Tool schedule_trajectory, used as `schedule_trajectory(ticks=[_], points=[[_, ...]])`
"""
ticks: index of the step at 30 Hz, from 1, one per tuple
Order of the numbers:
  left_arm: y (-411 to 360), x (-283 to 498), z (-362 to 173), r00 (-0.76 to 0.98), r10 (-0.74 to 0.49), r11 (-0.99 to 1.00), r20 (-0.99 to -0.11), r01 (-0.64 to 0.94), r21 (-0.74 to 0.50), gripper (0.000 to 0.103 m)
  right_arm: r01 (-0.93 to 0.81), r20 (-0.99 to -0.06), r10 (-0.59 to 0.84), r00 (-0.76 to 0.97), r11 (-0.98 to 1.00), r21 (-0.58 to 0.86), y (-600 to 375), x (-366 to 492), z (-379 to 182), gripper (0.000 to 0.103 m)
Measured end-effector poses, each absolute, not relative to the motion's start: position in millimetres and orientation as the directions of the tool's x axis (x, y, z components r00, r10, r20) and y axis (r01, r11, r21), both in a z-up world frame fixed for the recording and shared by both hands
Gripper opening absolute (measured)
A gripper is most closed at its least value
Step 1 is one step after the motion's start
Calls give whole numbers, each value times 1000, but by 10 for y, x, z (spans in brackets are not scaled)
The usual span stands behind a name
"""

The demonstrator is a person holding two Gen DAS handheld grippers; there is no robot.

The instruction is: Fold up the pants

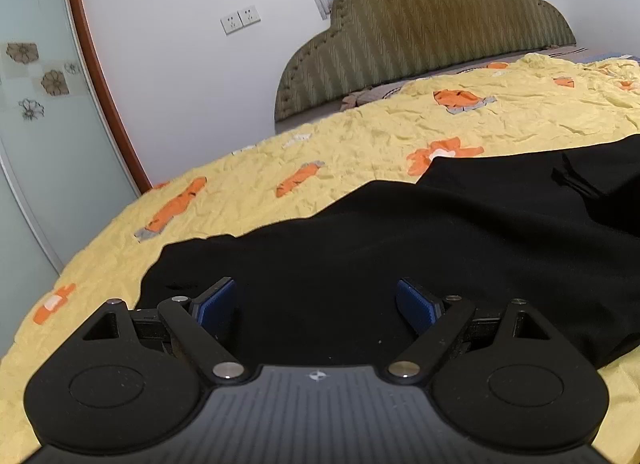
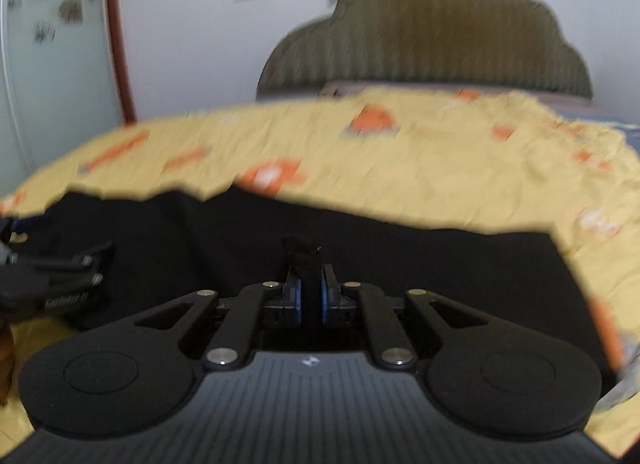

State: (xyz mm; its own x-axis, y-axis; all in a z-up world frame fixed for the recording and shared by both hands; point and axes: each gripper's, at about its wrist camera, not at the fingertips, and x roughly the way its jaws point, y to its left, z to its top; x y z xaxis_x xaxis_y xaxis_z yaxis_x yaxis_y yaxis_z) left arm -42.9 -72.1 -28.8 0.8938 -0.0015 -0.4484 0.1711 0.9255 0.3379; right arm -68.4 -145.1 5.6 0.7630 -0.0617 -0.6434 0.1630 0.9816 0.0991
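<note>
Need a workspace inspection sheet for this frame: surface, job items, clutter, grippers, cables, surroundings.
Surface: bed with wrinkled yellow bedspread, orange patches.
Job's things: black pants spread across the bedspread.
Clutter: nothing seen.
Grippers: left gripper open over the pants, nothing between its fingers; right gripper shut on a pinch of the pants' fabric.
Cables: nothing seen.
Surroundings: padded headboard, white wall with outlets, frosted glass door.

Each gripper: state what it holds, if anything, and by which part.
Right gripper: a pinched fold of the black pants. Left gripper: nothing, jaws apart.
</note>
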Motion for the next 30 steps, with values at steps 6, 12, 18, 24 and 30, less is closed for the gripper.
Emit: schedule_trajectory(ticks=[6,12,18,24,30], points=[[-668,-396,-308,881,-8,942,-474,165,292,91,120,-690,-14,724,987,106,-1412,-775,21,48],[-675,-406,-310,881,-6,942,-473,164,294,92,191,-584,-13,812,951,244,-1947,-1238,333,49],[-689,-408,-316,882,-3,940,-471,163,300,92,547,-611,-205,765,706,449,-3030,-1644,234,62],[-700,-469,-250,896,-9,935,-444,165,314,92,504,-571,0,821,471,724,-3505,-1692,-222,60],[-1049,-596,87,867,-218,901,-448,355,249,92,463,-522,73,850,369,806,-3728,-1625,-418,46]])
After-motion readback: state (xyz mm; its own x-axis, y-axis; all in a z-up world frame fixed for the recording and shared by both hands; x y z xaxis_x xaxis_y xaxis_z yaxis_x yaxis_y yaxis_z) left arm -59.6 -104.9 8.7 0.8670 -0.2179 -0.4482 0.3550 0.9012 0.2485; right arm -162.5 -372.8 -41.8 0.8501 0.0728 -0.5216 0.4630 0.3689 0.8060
